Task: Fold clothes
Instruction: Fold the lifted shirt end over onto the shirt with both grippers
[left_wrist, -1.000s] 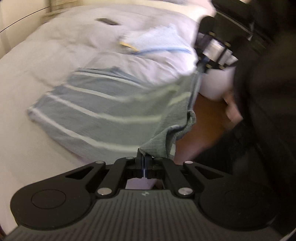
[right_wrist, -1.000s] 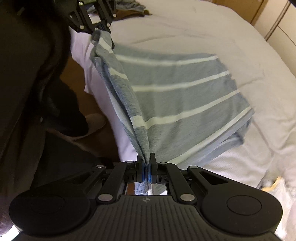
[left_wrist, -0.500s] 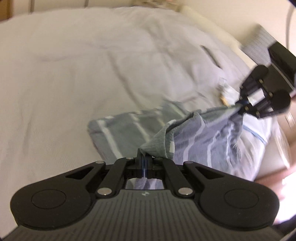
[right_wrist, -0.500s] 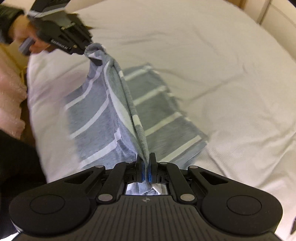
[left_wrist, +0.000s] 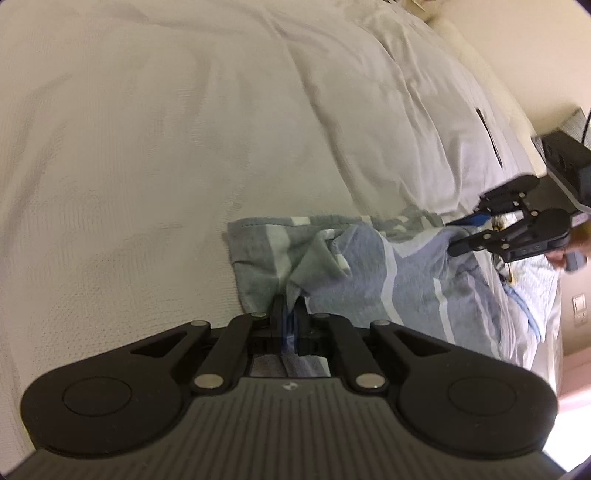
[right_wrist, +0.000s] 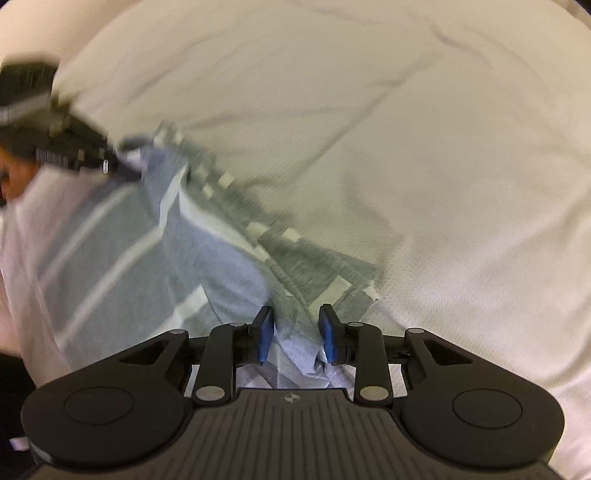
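A grey-blue T-shirt with white stripes (left_wrist: 406, 280) lies doubled over on the white bed cover (left_wrist: 147, 147). My left gripper (left_wrist: 290, 314) is shut on a bunched corner of it, low over the bed. In the same view my right gripper (left_wrist: 450, 238) reaches in from the right with its fingers apart at the other corner. In the right wrist view the right gripper (right_wrist: 295, 332) stands open; the shirt (right_wrist: 207, 266) lies loose between its blue pads (right_wrist: 266, 334). The left gripper (right_wrist: 122, 166) shows blurred at upper left, still pinching cloth.
A pale blue cloth (left_wrist: 532, 288) lies at the bed's right edge, by a person's hand (left_wrist: 569, 254). A thin dark object (left_wrist: 487, 136) rests on the cover farther back. Wide bare bed cover (right_wrist: 424, 147) stretches ahead and to the right.
Both grippers swung forward over the bed, carrying the shirt's near edge over onto its far part. The right gripper has opened and let go of its corner; the left stays shut.
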